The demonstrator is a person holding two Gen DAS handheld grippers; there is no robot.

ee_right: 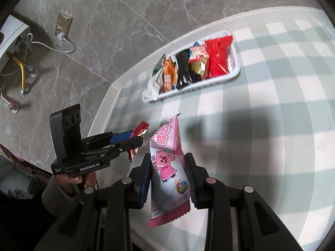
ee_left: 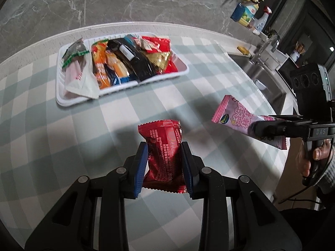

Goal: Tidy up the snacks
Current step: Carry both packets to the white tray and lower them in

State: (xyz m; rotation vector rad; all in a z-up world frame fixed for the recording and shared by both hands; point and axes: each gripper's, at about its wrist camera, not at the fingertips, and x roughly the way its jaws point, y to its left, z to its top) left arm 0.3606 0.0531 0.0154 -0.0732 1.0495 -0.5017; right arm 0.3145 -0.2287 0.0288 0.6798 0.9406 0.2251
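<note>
Black linkage arms fill the bottom of both wrist views. Left gripper [ee_left: 164, 148]: blue pads clamped on a red foil packet [ee_left: 165, 156], gripped at its sides near the middle, packet upright between the fingers, crimped top edge sticking out past the tips, clear of the checked tablecloth [ee_left: 125, 129] beneath.

Ahead of that claw and to its left: white tray [ee_left: 60, 96] on the cloth, well apart from the tips. Tray contents, left to right: green-edged pack [ee_left: 73, 56] over a white wrapper, orange pack [ee_left: 100, 67], black pack [ee_left: 136, 62], red bag [ee_left: 157, 46] with a gold piece on it.

Right of the left claw, near it but not touching: right gripper [ee_left: 254, 128], held by a hand [ee_left: 312, 156], clamped on a pink candy packet [ee_left: 232, 113] that juts out toward the tray.

From the right wrist view: right gripper [ee_right: 167, 161] pads pressed on both long edges of the pink candy packet [ee_right: 167, 167], cartoon figure facing the camera, top corner beyond the tips. Left gripper [ee_right: 136, 140] sits just left of this claw, red foil packet [ee_right: 139, 133] in its jaws. White tray [ee_right: 234, 71] lies ahead, well apart. Beyond the table edge, grey marbled floor [ee_right: 125, 10].
</note>
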